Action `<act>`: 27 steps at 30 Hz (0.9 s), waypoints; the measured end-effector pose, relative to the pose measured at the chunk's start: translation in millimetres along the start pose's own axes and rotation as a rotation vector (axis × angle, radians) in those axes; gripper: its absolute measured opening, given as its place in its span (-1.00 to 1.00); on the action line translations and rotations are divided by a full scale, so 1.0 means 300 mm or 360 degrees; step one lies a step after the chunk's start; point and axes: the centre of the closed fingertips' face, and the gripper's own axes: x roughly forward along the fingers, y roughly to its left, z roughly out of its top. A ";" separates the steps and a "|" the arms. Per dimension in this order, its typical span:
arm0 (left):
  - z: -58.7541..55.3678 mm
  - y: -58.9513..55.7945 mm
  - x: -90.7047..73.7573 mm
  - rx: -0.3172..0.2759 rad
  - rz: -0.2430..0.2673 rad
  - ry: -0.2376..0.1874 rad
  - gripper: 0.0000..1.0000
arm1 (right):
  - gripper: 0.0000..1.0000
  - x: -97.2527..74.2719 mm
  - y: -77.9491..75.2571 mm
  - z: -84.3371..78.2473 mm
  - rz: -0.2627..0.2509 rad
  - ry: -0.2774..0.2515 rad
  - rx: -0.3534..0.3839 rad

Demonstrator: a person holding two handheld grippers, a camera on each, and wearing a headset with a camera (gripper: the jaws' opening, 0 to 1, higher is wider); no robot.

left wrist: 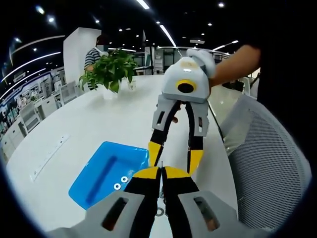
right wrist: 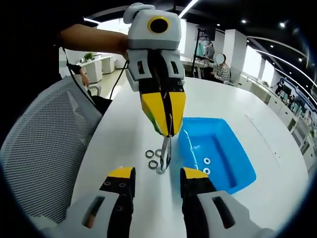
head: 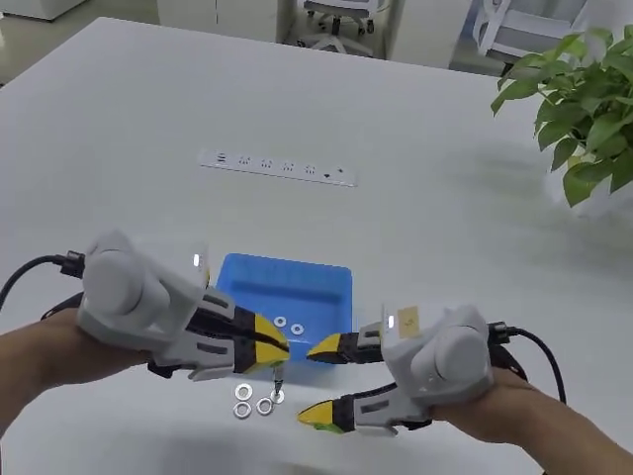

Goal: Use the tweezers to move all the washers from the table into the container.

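My left gripper (head: 280, 347) is shut on thin metal tweezers (head: 277, 376) that point down at the table. In the right gripper view the tweezers (right wrist: 166, 148) have their tips on one washer (right wrist: 161, 170), with three more washers (right wrist: 150, 154) lying beside it. These loose washers (head: 243, 393) sit just in front of the blue container (head: 247, 282). Two washers (head: 290, 326) lie inside the container (right wrist: 233, 171). My right gripper (head: 315, 382) stands open to the right of the tweezers with nothing between its fingers, and faces the left gripper (right wrist: 167, 130).
A white power strip (head: 275, 165) lies across the middle of the white table. A green potted plant (head: 588, 109) stands at the far right. A grey mesh chair (right wrist: 44, 148) sits at the table's near edge.
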 end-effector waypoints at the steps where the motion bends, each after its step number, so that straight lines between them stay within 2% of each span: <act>1: 0.000 -0.001 0.000 0.0000 -0.0001 0.0000 -0.89 | -0.28 0.008 0.000 0.001 0.0010 0.0004 -0.0011; 7: 0.000 -0.003 -0.001 -0.0001 -0.0009 0.0000 -0.89 | -0.41 0.041 -0.007 -0.004 0.0045 0.0034 -0.0067; 19: -0.003 -0.006 -0.001 0.0011 -0.0035 0.0012 -0.89 | -0.63 0.101 -0.026 0.014 0.0106 0.0037 -0.0142; 27: -0.006 -0.006 -0.002 0.0016 -0.0047 0.0022 -0.89 | -0.76 0.117 -0.030 0.016 0.0128 0.0055 -0.0179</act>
